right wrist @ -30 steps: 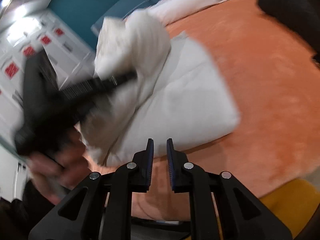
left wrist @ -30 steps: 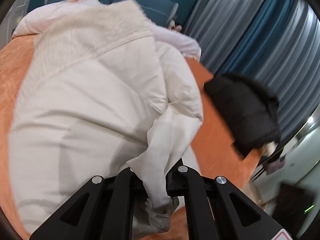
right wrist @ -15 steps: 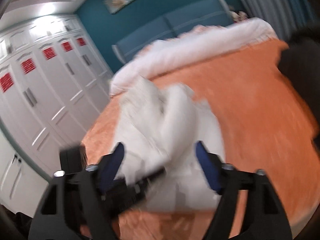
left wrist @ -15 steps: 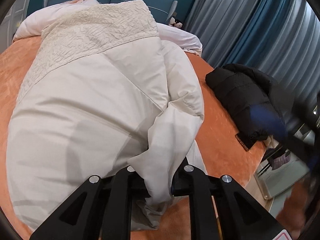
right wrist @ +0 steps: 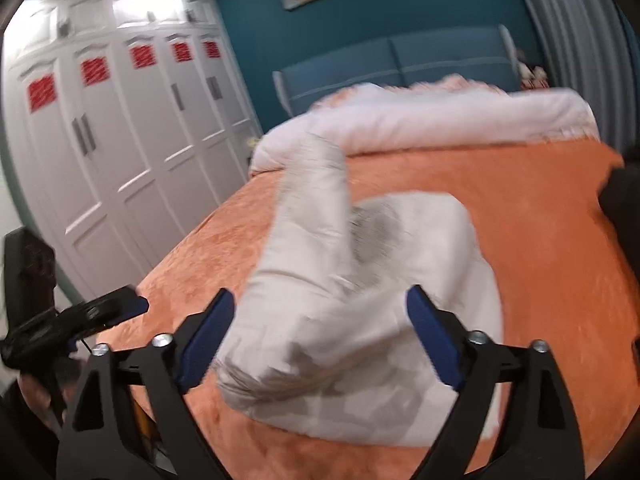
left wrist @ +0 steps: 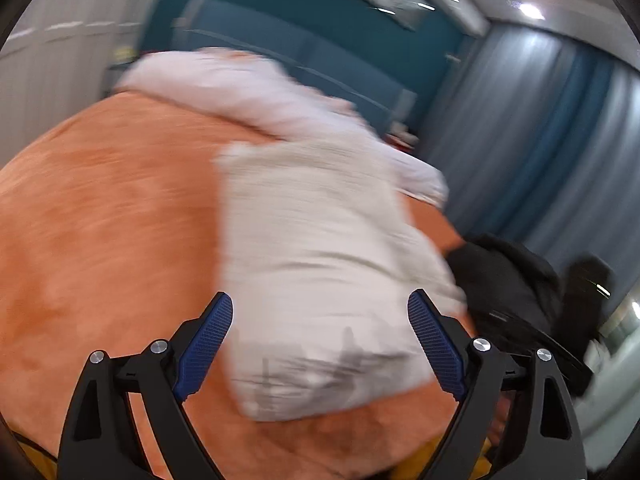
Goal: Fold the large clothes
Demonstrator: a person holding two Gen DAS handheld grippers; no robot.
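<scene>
A cream-white padded jacket [left wrist: 320, 264] lies bunched in a folded heap on the orange bedspread [left wrist: 108, 240]. My left gripper [left wrist: 320, 340] is open and empty, its blue pads apart just in front of the jacket's near edge. In the right wrist view the same jacket [right wrist: 360, 312] shows one part standing up, blurred by motion. My right gripper [right wrist: 320, 340] is open and empty, its jaws wide apart in front of the heap. The left gripper [right wrist: 80, 316] also shows at the left edge of that view.
A black jacket [left wrist: 512, 292] lies on the bed to the right of the white one. White pillows [right wrist: 440, 120] and a blue headboard [right wrist: 400, 68] are at the far end. White wardrobes [right wrist: 120, 152] line the left wall, grey-blue curtains [left wrist: 540, 140] the right.
My left gripper let go of the jacket fold, opened wide and pulled back. My right gripper went from shut to open and swung to face the heap.
</scene>
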